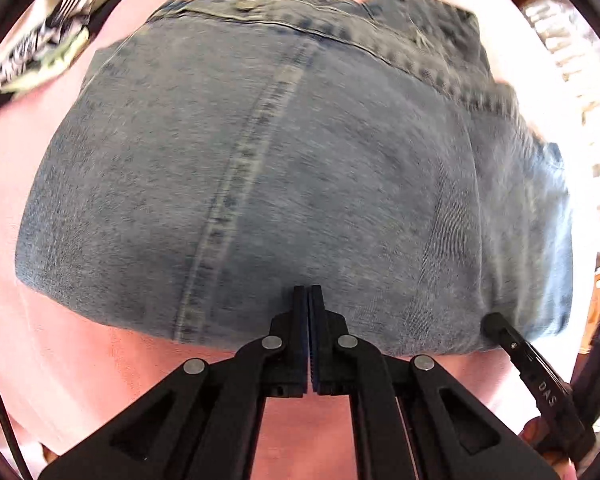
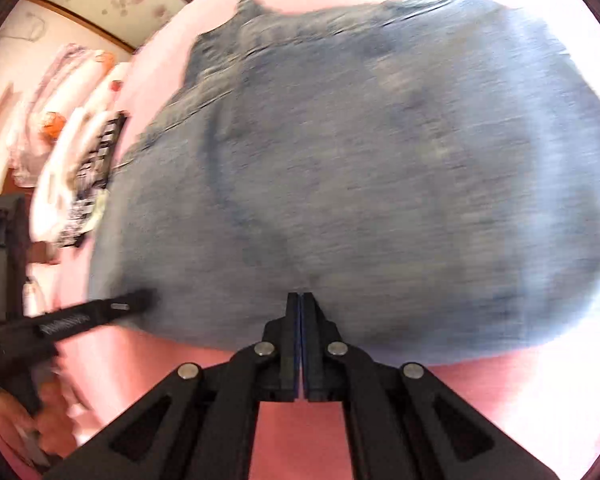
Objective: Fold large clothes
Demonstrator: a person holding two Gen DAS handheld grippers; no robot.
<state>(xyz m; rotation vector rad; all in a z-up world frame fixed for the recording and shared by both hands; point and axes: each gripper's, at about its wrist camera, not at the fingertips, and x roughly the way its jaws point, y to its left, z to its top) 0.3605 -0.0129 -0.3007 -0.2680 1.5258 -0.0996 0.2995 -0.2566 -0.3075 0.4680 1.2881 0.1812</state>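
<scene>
Denim jeans (image 1: 300, 168), faded blue and coarse-woven with a raised stitched seam, lie folded into a broad pad on pink bedding (image 1: 40, 360), waistband away from both cameras. Left gripper (image 1: 308, 292) and right gripper (image 2: 300, 298) pinch the near edge, fingers pressed together. Black-and-white patterned cloth (image 1: 36, 52) lies beside.

- Jeans (image 2: 360, 168) smeared by motion blur in the right wrist view; seams barely readable.
- Patterned cloth (image 1: 40, 48) cut off by the lens rim.
- Whether closed fingertips (image 1: 300, 300) pinch denim: impossible to tell.
</scene>
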